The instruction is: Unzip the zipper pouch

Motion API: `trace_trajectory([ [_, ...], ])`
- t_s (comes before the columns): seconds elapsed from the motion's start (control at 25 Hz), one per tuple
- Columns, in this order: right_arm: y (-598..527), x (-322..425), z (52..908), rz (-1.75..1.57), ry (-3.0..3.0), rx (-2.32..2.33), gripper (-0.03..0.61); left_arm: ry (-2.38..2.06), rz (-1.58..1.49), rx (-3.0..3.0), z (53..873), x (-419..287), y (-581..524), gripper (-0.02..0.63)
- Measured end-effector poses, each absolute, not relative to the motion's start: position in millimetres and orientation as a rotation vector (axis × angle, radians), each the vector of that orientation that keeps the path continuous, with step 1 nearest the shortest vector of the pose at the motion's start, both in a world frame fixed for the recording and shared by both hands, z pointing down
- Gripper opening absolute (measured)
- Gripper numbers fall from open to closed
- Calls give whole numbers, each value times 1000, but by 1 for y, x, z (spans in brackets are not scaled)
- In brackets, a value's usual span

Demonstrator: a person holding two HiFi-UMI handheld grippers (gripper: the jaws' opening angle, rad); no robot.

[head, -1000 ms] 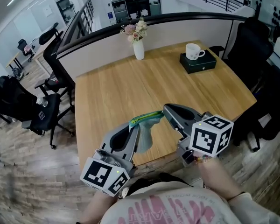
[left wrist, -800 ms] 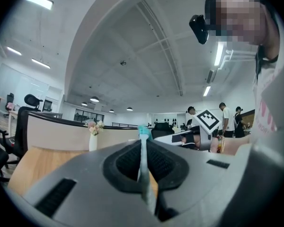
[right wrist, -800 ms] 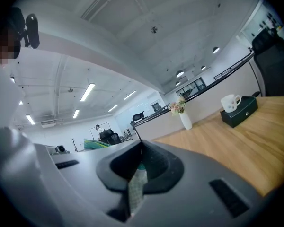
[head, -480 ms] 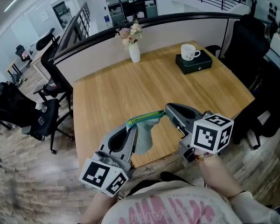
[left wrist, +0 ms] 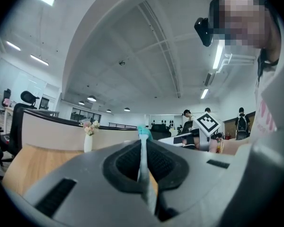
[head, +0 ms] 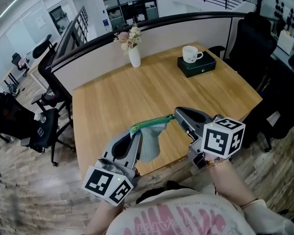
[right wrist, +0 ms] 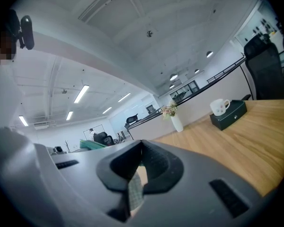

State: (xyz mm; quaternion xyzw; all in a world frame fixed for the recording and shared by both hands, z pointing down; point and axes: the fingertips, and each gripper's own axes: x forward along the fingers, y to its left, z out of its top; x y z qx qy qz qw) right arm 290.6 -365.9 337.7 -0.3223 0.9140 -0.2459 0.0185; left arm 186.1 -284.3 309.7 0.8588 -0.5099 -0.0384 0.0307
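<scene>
Zipper pouch [head: 149, 140] off table [head: 137, 99], contents unseen; flowers [head: 127, 36] in vase [head: 134, 58]

- Pouch [head: 149, 140], hanging between both grippers: soft limp cloth, matt grey-teal. Top edge brighter green, ribbed.
- Left gripper [head: 136, 133], right gripper [head: 178, 116]: moulded grey plastic, smooth, matt.
- Pads [left wrist: 125, 163]: dark, finely ribbed, rubbery look.
- Marker cubes: matt black-and-white faces.
- Table [head: 137, 94] under and ahead of grippers: pale wood, visible grain, low sheen.
- Vase [head: 134, 58], far ahead of left gripper: white, glossy, ceramic look.
- Mug [head: 190, 54], far ahead of right gripper: white, glossy.
- Box [head: 198, 66] beneath mug: dark green, matt.
</scene>
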Motion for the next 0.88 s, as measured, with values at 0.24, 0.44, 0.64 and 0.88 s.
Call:
trace_trajectory([
  [0.24, -364, 297, 342, -756, 2830, -1052, -2, -1571, -152, 2643, 306, 182, -281, 8],
  [0.44, -364, 296, 343, -754, 2830, -1070, -2, -1570, -162, 2641, 305, 177, -280, 8],
  [0.64, -369, 296, 347, -760, 2833, -1085, -2, -1556, -172, 2633, 309, 174, -285, 8],
  [0.88, -374, 292, 357, -762, 2856, -1109, -1, -1540, -167, 2618, 315, 171, -289, 8],
])
